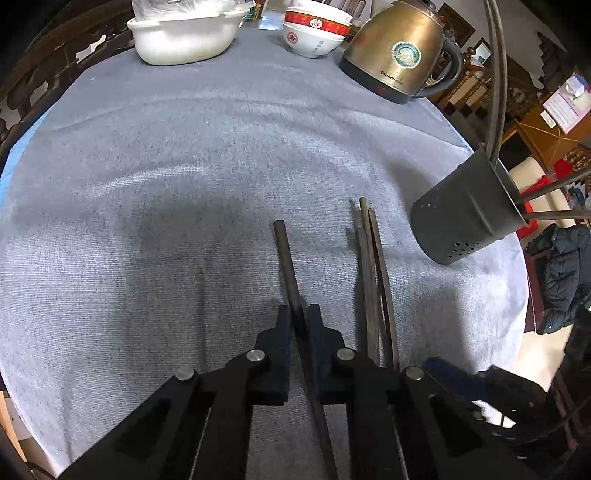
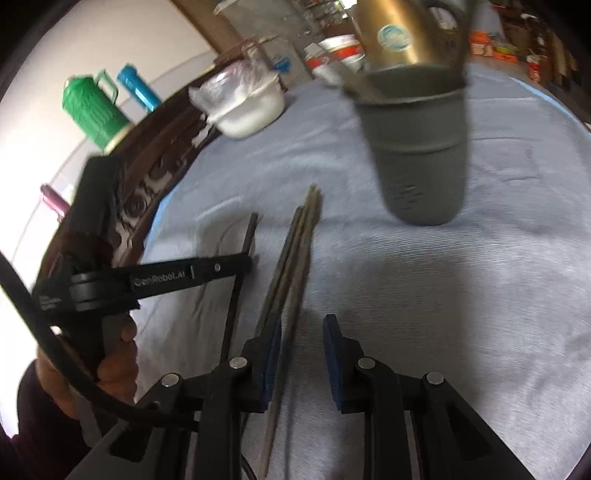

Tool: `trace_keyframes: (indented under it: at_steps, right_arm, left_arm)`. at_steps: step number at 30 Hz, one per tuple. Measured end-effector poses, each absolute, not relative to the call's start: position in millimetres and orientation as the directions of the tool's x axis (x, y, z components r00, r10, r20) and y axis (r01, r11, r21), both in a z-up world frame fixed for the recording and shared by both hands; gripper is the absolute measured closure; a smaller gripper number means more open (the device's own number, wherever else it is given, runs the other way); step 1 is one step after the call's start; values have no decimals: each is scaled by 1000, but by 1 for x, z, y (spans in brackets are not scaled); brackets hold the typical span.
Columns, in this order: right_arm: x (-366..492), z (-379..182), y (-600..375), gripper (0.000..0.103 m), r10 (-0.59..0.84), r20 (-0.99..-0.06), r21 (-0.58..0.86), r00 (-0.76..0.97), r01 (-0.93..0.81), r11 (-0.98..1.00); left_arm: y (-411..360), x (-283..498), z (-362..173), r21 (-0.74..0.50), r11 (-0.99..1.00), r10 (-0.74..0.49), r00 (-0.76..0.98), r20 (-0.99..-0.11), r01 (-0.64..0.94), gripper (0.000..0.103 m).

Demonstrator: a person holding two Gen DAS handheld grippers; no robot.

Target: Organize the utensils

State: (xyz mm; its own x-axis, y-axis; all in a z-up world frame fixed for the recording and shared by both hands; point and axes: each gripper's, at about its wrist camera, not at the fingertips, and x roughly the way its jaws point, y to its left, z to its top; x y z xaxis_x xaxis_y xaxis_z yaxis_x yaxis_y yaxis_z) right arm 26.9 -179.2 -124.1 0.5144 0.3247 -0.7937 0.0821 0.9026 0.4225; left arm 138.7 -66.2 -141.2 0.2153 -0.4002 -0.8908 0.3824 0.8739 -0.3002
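My left gripper (image 1: 300, 317) is shut on one dark chopstick (image 1: 286, 262) just above the grey tablecloth; it also shows in the right wrist view (image 2: 242, 258). A bundle of loose chopsticks (image 1: 371, 273) lies to its right. My right gripper (image 2: 301, 332) is open, its jaws straddling that bundle (image 2: 295, 258), which rests against the left pad. A dark grey perforated holder cup (image 1: 467, 214) stands at the right with several chopsticks in it; it also shows in the right wrist view (image 2: 417, 147).
A gold electric kettle (image 1: 400, 48), stacked red-and-white bowls (image 1: 314, 33) and a white tub (image 1: 184, 37) stand at the table's far edge. A carved wooden chair back (image 2: 147, 166) borders the table. Green and blue flasks (image 2: 92, 107) stand beyond it.
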Motion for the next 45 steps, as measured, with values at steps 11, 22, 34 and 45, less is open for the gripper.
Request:
trace_keyframes:
  at_steps: [11, 22, 34, 45]
  right_arm:
    - [32, -134, -164, 95, 241, -863, 305, 445, 78, 949]
    - [31, -133, -167, 94, 239, -871, 305, 429, 93, 948]
    - [36, -124, -195, 93, 263, -877, 366, 401, 203, 908]
    - [95, -123, -194, 93, 202, -887, 300, 416, 184, 936]
  left_arm:
    - [-51, 139, -141, -344, 867, -426, 178, -887, 360, 92]
    - [-50, 143, -144, -349, 868, -429, 179, -885, 354, 93]
    - [-47, 152, -145, -383, 845, -451, 110, -886, 373, 93]
    - [-48, 173, -145, -394, 870, -439, 102, -893, 295, 89]
